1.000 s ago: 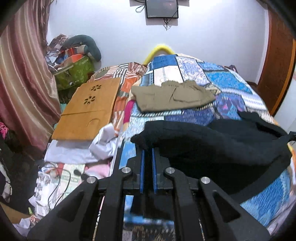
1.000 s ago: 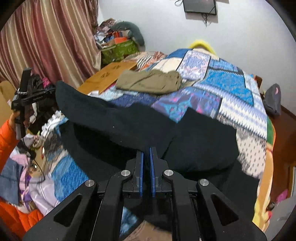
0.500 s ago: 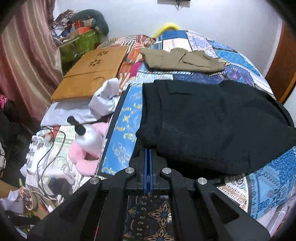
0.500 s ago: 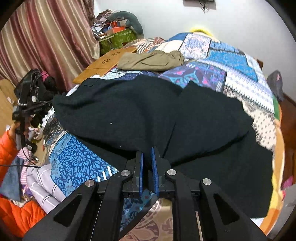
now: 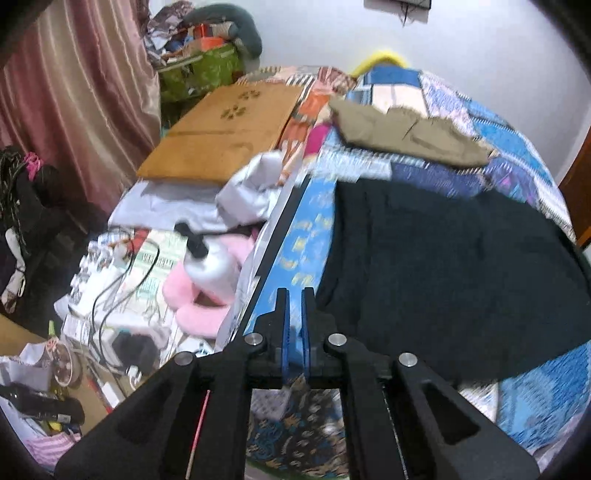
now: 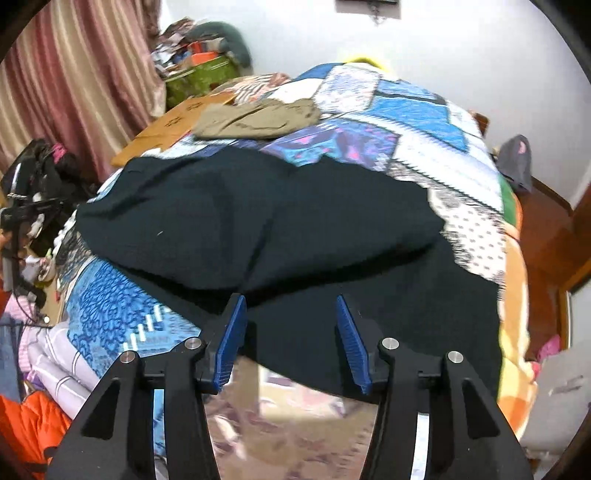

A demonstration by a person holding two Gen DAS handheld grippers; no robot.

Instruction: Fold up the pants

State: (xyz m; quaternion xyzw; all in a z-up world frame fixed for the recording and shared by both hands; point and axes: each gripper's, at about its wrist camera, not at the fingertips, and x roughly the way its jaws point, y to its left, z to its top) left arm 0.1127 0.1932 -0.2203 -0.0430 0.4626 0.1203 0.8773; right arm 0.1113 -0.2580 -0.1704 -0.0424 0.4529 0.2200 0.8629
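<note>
This is a bedroom in a home. A bed [image 6: 472,155] fills most of the room, covered with a patchwork quilt [image 6: 417,110] in blue, white and purple. A long pink-striped curtain [image 5: 74,96] hangs at the left side, and a dark screen [image 5: 413,3] is mounted high on the white wall. Beside the bed lie many household things: a wooden lap table [image 5: 225,133], a pump bottle [image 5: 210,266], pink slippers [image 5: 199,314], cables and a green bag [image 5: 207,72] full of clothes
</note>
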